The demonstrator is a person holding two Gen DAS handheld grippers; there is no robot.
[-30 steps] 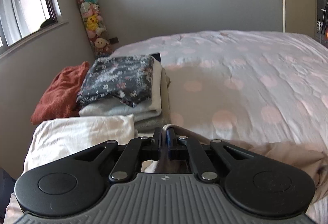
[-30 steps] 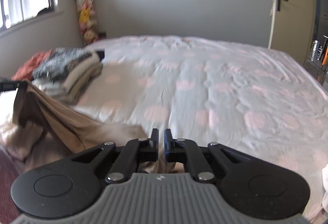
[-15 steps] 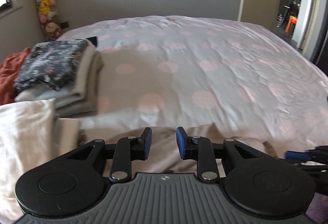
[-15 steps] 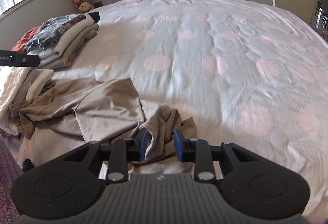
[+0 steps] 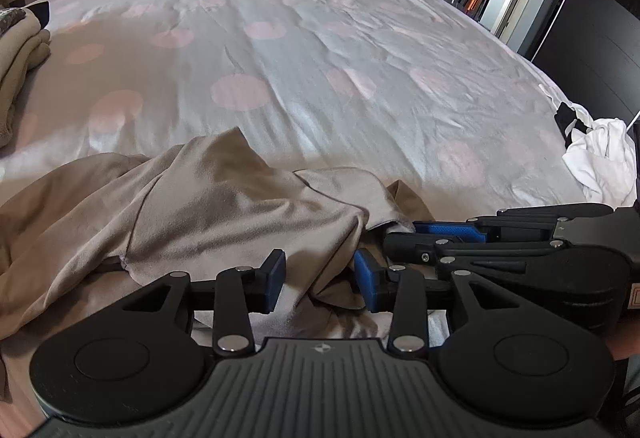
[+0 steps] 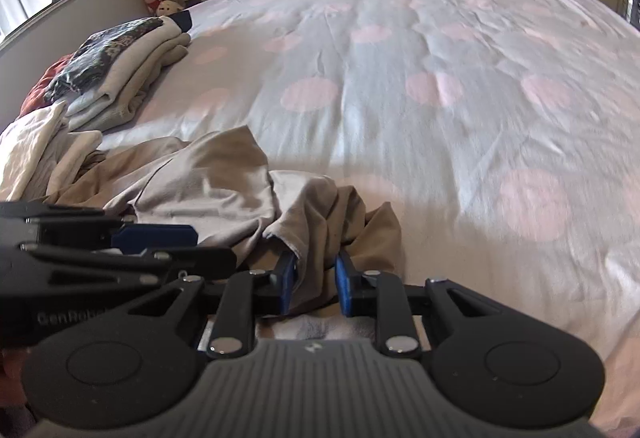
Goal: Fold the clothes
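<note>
A crumpled tan garment [image 5: 208, 209] lies on the near edge of the bed [image 5: 320, 49]. My left gripper [image 5: 320, 280] is open low over it, with a fold of the cloth lying between its blue pads. The right gripper [image 6: 316, 284] is open too, straddling another bunch of the same tan garment [image 6: 224, 181]. Both grippers sit side by side; the right one's fingers [image 5: 448, 232] show at the right of the left wrist view, and the left one's fingers [image 6: 156, 236] show at the left of the right wrist view.
A stack of folded clothes [image 6: 120, 73] sits at the far left of the bed, with a cream cloth [image 6: 36, 149] and a rust-red cloth [image 6: 42, 87] beside it. White laundry [image 5: 600, 157] lies at the bed's right edge. The polka-dot bedspread [image 6: 440, 77] stretches ahead.
Both grippers were shut on the lifted tan garment a second ago. They opened, the garment dropped onto the bed, and both have come down close over it, side by side.
</note>
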